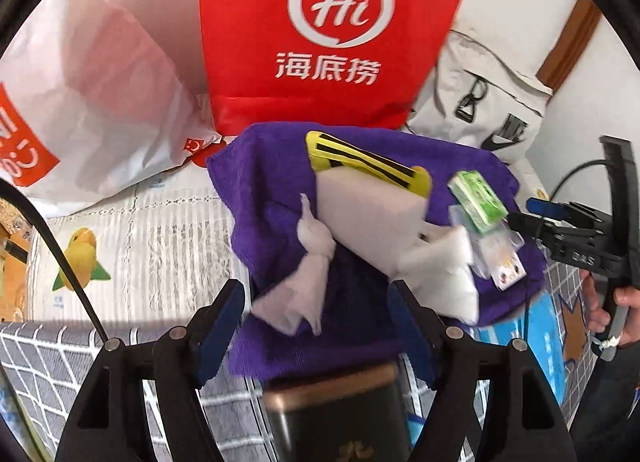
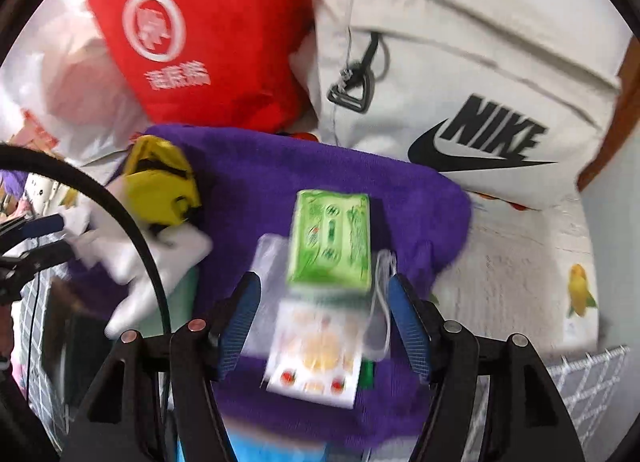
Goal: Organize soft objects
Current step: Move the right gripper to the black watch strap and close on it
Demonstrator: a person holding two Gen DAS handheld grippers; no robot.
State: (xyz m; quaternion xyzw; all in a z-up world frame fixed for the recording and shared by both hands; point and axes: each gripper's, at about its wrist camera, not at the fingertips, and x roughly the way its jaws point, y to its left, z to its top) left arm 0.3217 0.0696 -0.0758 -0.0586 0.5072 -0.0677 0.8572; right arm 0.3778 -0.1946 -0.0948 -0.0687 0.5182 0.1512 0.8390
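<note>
2 grippers hang over the purple towel [image 1: 352, 221], both with jaws apart and gripping nothing: left gripper [image 1: 320, 302] straddles the crumpled white tissue [image 1: 304, 262] at frame centre, right gripper [image 2: 324, 322] brackets the green tissue pack [image 2: 330, 240] and the clear packet [image 2: 316, 354] under it, low centre. No pad looks to be pressing yet, though blur makes this hard to judge. For a clean pick, probably drop lower, centre 1 item per gripper, squeeze gently so the towel does not bunch.
</note>
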